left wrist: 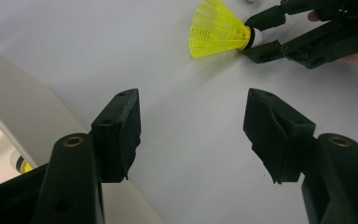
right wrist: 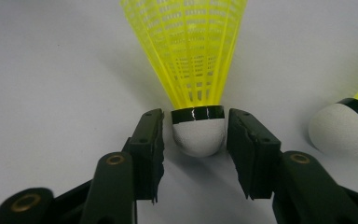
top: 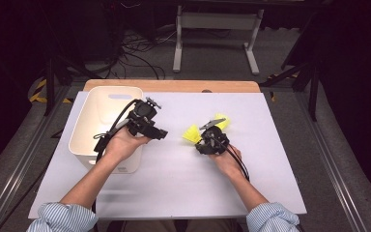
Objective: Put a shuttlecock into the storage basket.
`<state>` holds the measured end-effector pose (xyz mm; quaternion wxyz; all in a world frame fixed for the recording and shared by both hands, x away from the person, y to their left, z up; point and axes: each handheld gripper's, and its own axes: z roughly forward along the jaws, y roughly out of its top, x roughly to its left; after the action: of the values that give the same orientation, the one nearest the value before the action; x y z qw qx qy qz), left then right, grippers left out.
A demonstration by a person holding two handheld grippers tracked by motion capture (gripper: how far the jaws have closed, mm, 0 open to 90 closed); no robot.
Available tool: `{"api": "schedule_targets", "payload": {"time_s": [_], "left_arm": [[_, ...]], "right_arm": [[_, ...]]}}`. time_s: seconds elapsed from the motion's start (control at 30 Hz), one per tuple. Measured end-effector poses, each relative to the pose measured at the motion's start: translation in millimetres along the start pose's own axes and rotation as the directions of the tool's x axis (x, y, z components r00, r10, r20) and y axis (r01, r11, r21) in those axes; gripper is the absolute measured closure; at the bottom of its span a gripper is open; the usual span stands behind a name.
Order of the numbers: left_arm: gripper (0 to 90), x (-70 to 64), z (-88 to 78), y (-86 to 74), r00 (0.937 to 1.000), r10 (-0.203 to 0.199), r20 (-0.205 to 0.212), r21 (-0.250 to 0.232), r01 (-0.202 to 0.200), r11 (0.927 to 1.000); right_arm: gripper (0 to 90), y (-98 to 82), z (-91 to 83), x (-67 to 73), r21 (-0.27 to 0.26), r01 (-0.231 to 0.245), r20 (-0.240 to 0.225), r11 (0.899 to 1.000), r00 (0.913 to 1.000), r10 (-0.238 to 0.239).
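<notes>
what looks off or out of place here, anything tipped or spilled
Nothing looks damaged or spilled. Two yellow shuttlecocks lie on their sides on the white table: one has its cork between the right gripper jaws, the other lies close beside it. The white bin stands upright.

Even overhead light falls on the white tabletop (top: 174, 179); the surroundings go dark to near black. Shadows are soft and short. High view is low-res and slightly soft. Both gripper views are sharp mid-range, near jaws slightly blurred, corners dim, with mild glare on the tabletop.
</notes>
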<state>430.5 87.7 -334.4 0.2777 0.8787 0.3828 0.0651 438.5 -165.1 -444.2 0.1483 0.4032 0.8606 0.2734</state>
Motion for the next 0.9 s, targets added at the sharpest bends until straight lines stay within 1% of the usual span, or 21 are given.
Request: {"api": "schedule_targets", "payload": {"time_s": [0.27, 0.3, 0.37, 0.63, 0.7, 0.9], "left_arm": [[37.5, -0.4, 0.1, 0.1, 1.0000, 0.002, -0.001, 0.002, -0.002, 1.0000], [37.5, -0.3, 0.2, 0.1, 1.0000, 0.001, 0.000, 0.002, -0.001, 1.0000], [37.5, -0.3, 0.1, 0.1, 1.0000, 0.001, 0.000, 0.002, -0.001, 1.0000], [37.1, -0.6, 0.1, 0.1, 1.0000, 0.002, -0.001, 0.001, -0.002, 1.0000], [36.9, -0.5, -0.1, 0.1, 1.0000, 0.001, -0.001, 0.001, -0.001, 1.0000], [36.6, -1.2, -0.6, -0.2, 1.0000, 0.000, 0.002, -0.001, 0.000, 1.0000]], "right_arm": [[63.3, -0.3, -1.4, -1.1, 0.000, 0.015, -0.010, 1.000, 0.9998, -0.015], [63.7, -0.3, -1.6, -0.6, 0.001, 0.010, -0.013, 1.000, 0.9999, -0.010], [63.8, -0.4, -1.6, -0.4, 0.003, 0.018, -0.013, 1.000, 0.9998, -0.018], [64.2, -0.9, -2.7, -0.8, 0.008, 0.013, -0.032, 1.000, 0.9994, -0.013], [64.3, -1.1, -3.0, -1.1, 0.007, 0.019, -0.036, 1.000, 0.9992, -0.019], [64.4, -1.5, -7.5, 0.3, 0.006, 0.022, -0.044, 1.000, 0.9988, -0.021]]}}
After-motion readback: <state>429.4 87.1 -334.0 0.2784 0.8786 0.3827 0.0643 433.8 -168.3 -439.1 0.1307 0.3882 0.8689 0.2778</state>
